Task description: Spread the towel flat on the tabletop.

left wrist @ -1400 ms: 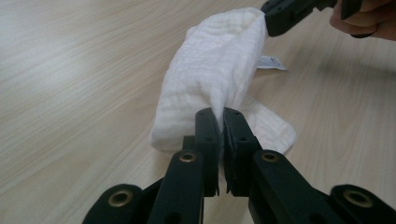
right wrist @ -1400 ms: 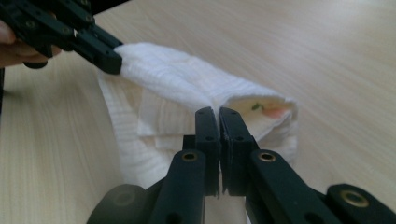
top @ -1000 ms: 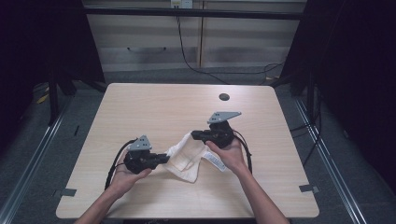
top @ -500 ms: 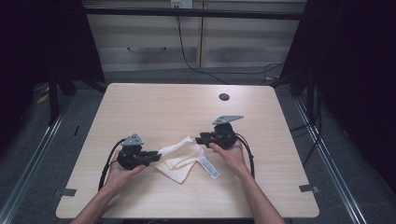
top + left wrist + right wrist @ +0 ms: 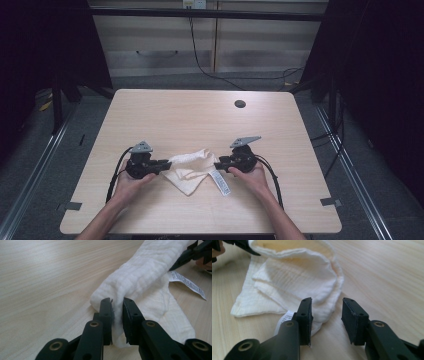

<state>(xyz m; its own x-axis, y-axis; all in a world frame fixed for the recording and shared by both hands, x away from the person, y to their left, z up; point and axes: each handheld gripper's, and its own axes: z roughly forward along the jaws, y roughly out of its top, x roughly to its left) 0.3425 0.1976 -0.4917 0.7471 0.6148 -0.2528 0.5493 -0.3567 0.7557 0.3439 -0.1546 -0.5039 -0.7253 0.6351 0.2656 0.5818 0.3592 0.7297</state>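
My left gripper [image 5: 117, 315] pinching white crinkled cotton cloth [image 5: 192, 167]; my right gripper [image 5: 325, 315] half-wide, just been opening, cloth's end between jaws unclamped; cloth's length runs between both grippers.

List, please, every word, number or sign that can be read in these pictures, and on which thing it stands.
Care label sewn to the white cloth: several lines of small print, too small and blurred to read.
The same label in the high view: only faint grey marks, not legible.
Table, grippers: no text that can be read.
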